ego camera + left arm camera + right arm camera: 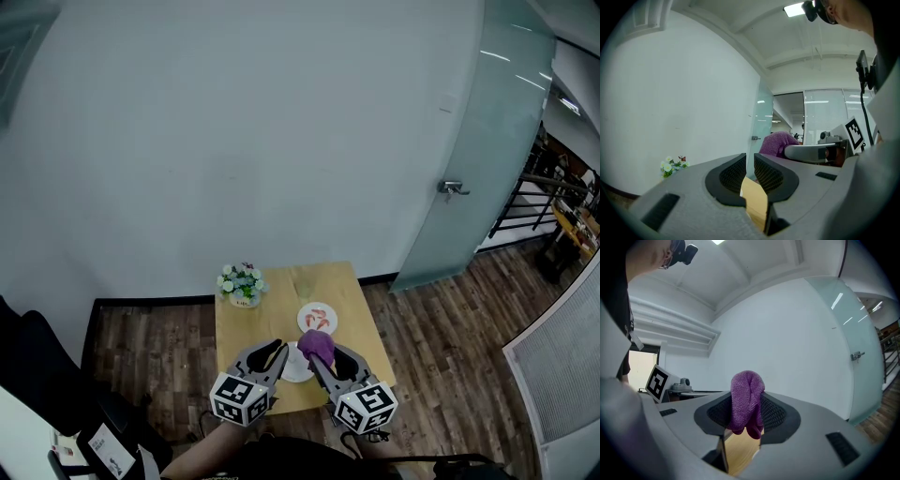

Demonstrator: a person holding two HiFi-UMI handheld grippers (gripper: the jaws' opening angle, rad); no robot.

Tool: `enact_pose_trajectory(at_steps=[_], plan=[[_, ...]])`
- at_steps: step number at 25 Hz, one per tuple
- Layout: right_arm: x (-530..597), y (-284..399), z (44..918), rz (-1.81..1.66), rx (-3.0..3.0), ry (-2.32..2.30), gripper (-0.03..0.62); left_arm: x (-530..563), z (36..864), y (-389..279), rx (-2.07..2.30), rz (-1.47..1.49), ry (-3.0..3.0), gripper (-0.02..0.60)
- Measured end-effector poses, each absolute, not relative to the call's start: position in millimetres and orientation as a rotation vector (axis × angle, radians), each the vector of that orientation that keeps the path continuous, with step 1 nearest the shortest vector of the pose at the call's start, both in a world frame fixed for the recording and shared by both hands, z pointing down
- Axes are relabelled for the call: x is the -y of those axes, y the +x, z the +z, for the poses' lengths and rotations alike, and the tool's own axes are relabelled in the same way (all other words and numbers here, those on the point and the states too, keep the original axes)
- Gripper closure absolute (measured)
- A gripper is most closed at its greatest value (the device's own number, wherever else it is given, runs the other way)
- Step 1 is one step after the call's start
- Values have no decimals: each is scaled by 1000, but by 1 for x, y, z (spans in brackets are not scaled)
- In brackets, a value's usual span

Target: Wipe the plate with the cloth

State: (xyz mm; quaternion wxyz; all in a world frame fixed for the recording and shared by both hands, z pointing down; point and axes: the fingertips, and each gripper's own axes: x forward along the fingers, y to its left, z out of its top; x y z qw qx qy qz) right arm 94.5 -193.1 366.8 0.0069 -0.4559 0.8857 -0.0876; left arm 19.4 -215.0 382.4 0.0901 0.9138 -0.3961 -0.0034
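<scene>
On the small wooden table, a white plate lies near the front edge, partly hidden by both grippers. My right gripper is shut on a bunched purple cloth, held just over the plate's right side. In the right gripper view the cloth sticks up between the jaws of that gripper. My left gripper hovers at the plate's left edge. Its jaws stand almost together, with nothing seen between them. The cloth also shows in the left gripper view.
A second plate with red pieces sits behind the white one. A small pot of white flowers stands at the table's back left corner. A glass door is to the right, with wood flooring around the table.
</scene>
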Motion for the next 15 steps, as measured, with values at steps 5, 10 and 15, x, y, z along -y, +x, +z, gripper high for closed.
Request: enact_pose_trajectory(at_steps=[5, 10, 15], plan=[[198, 97, 372, -307, -2753, -1464, 443, 219, 390, 19, 1148, 2, 2706, 526], [204, 96, 381, -352, -2750, -1488, 442, 227, 396, 20, 1119, 19, 2696, 526], [211, 98, 395, -415, -2755, -1524, 443, 234, 415, 19, 1096, 50, 2648, 527]])
